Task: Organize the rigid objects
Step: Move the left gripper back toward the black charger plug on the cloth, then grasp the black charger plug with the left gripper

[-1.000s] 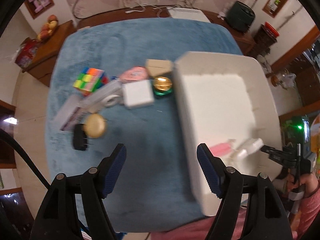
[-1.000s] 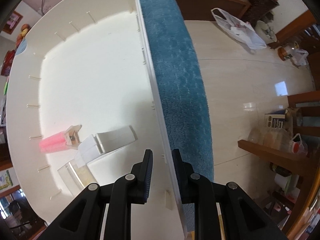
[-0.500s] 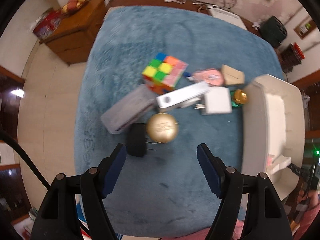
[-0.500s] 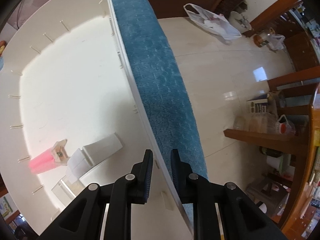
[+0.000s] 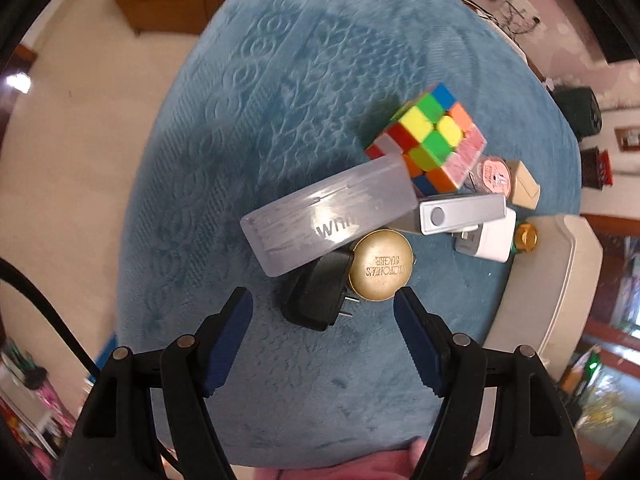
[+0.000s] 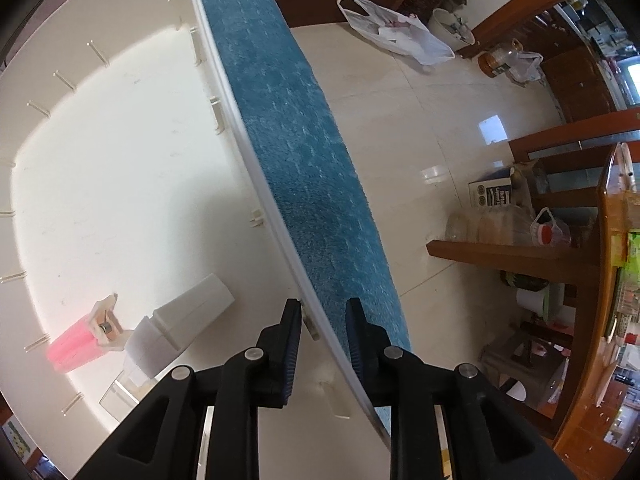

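My left gripper (image 5: 322,314) is open, just above a black plug adapter (image 5: 318,294) and a round gold tin (image 5: 380,265) on the blue mat. Behind them lie a frosted plastic case (image 5: 328,216), a colour cube (image 5: 430,140), a silver bar (image 5: 460,214), a white charger (image 5: 494,238), a pink round item (image 5: 494,172), a tan box (image 5: 524,184) and a gold-lidded jar (image 5: 525,236). My right gripper (image 6: 322,326) is shut on the rim (image 6: 280,232) of the white bin, which holds a pink item (image 6: 76,344) and a white box (image 6: 188,312).
The white bin (image 5: 556,280) stands at the mat's right edge in the left wrist view. The blue mat (image 5: 260,100) covers the table. Beyond the table edge the right wrist view shows tiled floor (image 6: 420,120), a plastic bag (image 6: 396,36) and wooden shelving (image 6: 520,248).
My left gripper has swung left from the bin and dropped close over the plug adapter and gold tin. My right gripper has stayed clamped on the bin rim.
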{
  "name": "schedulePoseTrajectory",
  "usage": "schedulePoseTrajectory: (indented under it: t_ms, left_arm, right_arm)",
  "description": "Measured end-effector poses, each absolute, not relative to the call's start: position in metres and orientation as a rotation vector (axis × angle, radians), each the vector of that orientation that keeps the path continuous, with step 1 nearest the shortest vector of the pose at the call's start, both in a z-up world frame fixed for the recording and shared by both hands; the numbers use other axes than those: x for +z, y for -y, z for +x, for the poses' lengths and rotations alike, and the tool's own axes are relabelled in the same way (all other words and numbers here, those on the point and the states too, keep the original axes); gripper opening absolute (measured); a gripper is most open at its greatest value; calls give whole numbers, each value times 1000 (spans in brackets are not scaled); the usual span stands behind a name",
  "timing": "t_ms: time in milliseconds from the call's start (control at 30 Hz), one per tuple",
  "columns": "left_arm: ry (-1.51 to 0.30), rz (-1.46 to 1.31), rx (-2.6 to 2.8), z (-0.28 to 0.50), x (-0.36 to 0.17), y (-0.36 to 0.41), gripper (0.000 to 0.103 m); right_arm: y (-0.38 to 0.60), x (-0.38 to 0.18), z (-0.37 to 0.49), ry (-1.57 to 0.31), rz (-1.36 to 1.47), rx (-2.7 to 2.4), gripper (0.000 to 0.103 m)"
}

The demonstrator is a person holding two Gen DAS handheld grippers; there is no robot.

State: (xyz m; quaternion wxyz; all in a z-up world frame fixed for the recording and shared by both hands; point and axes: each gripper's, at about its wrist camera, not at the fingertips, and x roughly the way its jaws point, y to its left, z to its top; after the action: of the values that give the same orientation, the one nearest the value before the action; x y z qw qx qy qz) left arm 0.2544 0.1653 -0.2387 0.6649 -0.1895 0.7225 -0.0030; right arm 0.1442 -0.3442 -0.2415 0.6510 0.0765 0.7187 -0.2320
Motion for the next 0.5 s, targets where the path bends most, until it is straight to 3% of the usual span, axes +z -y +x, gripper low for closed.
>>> schedulePoseTrajectory:
  t_ms: [300,500]
  left_arm:
    - [-1713,-515,10,257,-270,-169,76]
    - [-1735,-413,33,263,-277,-156,74]
  right_arm:
    - [348,-247,150,-1656,177,-544,24]
    - [350,-249,151,-1667,178,-550,24]
